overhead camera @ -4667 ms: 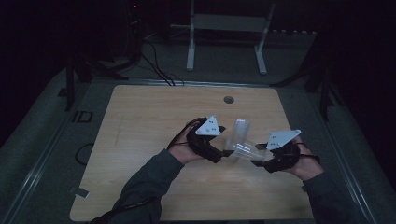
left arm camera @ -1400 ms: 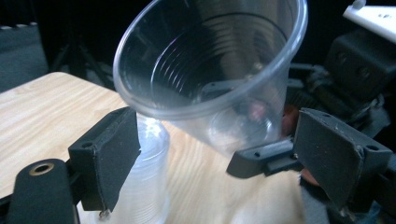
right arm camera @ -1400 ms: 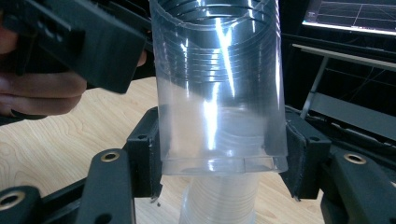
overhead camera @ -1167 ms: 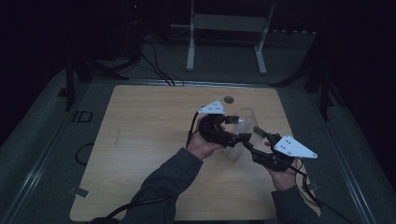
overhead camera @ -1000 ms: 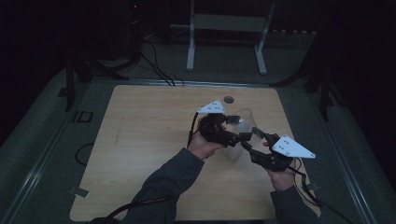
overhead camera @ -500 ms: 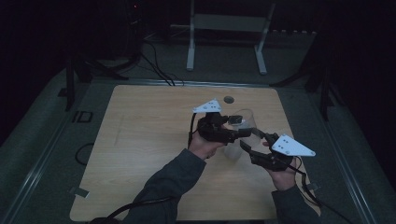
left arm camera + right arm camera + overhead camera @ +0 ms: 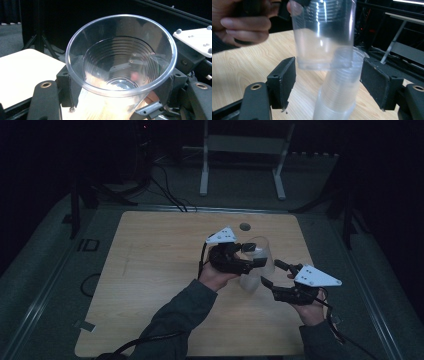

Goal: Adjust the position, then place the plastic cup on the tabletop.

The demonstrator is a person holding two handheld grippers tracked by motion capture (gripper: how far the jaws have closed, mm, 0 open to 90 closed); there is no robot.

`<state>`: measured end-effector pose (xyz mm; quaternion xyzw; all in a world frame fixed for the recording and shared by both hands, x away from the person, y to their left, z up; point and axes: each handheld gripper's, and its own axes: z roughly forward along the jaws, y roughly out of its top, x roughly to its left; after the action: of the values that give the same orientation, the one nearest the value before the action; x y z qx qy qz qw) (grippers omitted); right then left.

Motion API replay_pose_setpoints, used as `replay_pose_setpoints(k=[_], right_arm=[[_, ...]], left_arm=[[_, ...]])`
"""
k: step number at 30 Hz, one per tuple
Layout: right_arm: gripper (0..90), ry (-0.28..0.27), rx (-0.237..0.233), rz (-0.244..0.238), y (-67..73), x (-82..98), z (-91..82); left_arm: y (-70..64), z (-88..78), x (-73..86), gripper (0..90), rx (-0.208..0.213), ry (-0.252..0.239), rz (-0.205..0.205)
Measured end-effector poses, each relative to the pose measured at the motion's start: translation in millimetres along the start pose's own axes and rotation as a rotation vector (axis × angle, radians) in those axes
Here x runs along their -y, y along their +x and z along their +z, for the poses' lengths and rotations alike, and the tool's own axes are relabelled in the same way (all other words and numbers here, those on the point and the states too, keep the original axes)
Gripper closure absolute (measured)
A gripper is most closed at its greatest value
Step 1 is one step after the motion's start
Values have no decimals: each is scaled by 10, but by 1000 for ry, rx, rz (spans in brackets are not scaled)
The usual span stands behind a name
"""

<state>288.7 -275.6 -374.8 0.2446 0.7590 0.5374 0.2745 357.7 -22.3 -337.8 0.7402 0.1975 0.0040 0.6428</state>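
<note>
Right gripper view shows one clear cup (image 7: 323,35) already lifted off the cup stack (image 7: 339,92), clamped by the left gripper (image 7: 250,255), while the right gripper (image 7: 328,82) has just been opening, its pads either side untouching.

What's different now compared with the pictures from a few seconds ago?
The left gripper has just closed on the clear cup and holds it above the stack of cups. The right gripper has just opened, its jaws apart beside the stack. The table and stack stayed put.
</note>
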Motion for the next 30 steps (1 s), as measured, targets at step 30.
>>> replay_pose_setpoints(k=[30], right_arm=[[286, 58, 88, 51, -268, 155, -81]], left_arm=[[-49, -60, 57, 320, -29, 33, 55]])
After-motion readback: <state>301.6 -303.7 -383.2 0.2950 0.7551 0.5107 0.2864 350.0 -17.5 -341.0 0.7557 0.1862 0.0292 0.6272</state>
